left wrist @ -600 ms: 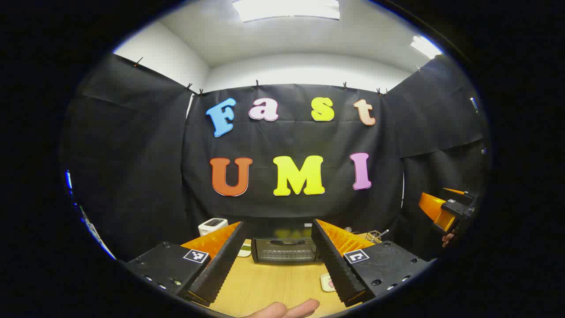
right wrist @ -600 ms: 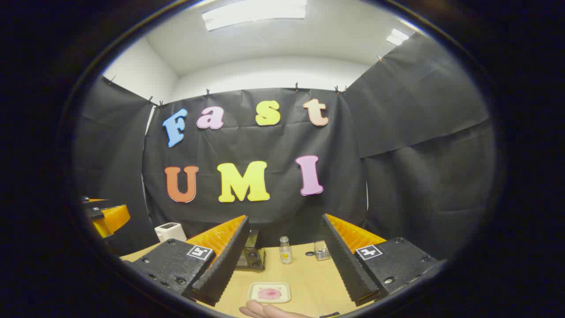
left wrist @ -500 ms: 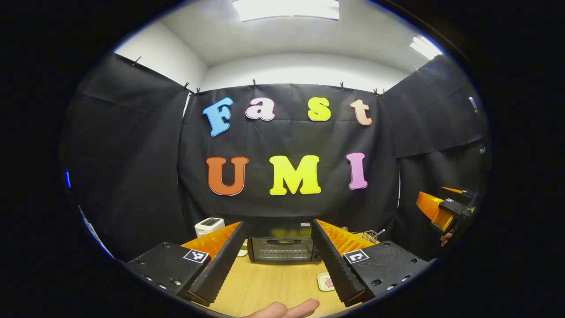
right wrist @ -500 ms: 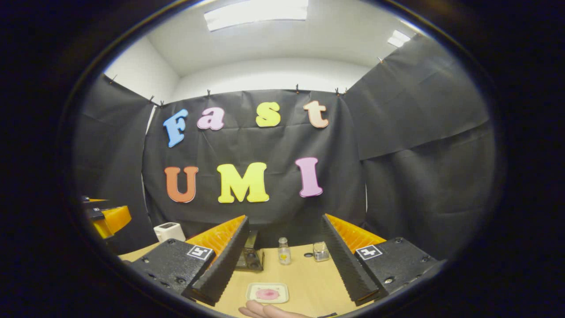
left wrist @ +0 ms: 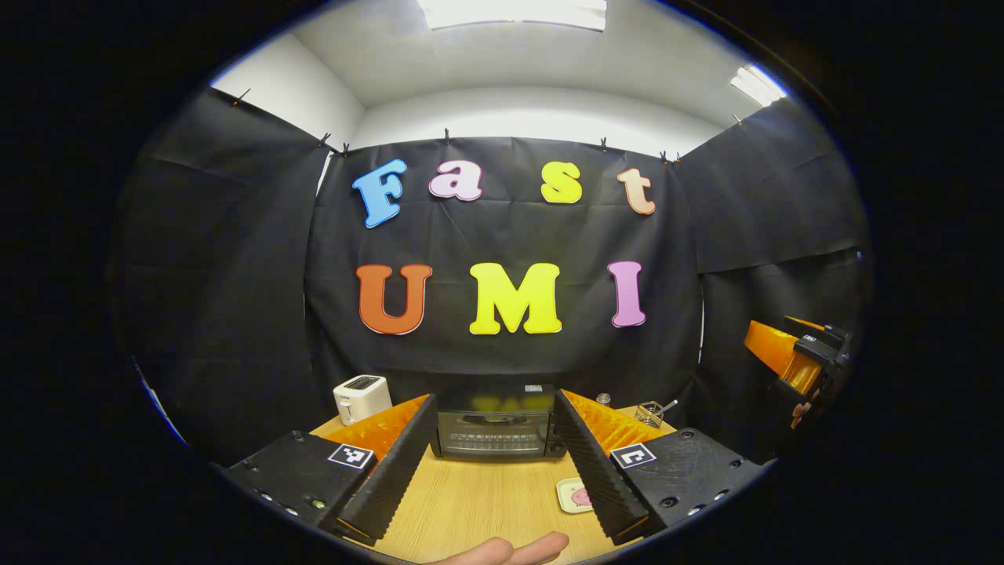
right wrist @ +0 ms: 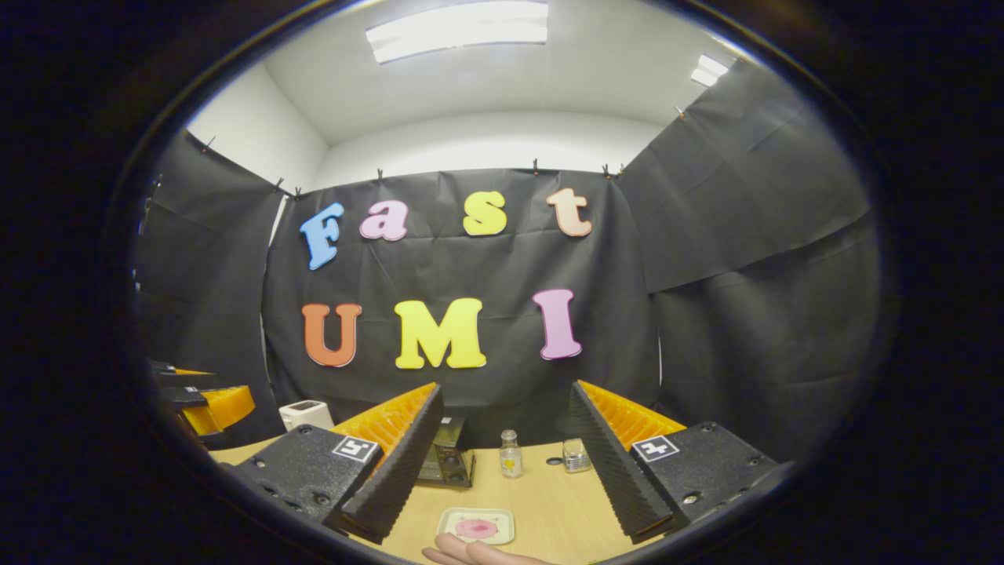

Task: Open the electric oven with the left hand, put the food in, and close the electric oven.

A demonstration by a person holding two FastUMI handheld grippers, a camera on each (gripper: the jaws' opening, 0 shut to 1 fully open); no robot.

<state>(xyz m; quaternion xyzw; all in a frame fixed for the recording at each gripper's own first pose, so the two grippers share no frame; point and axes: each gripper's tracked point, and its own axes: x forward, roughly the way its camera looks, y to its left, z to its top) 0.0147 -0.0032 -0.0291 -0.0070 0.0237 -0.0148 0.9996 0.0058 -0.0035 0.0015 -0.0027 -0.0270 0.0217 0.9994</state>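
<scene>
In the left gripper view, my left gripper [left wrist: 492, 463] hangs above the light wooden table [left wrist: 471, 506] with its fingers spread apart. The black electric oven with a glass door [left wrist: 494, 424] stands shut straight ahead between them, well apart. A white toaster [left wrist: 361, 397] sits to its left, a small wire basket [left wrist: 650, 413] to its right.

In the right gripper view, my right gripper [right wrist: 510, 471] is also spread wide. The square white plate of pink food [right wrist: 476, 526] lies just below and between its fingers, and a fingertip [right wrist: 451, 549] touches the plate's near edge. A small clear bottle [right wrist: 511, 455] and a glass jar [right wrist: 576, 455] stand farther back.
</scene>
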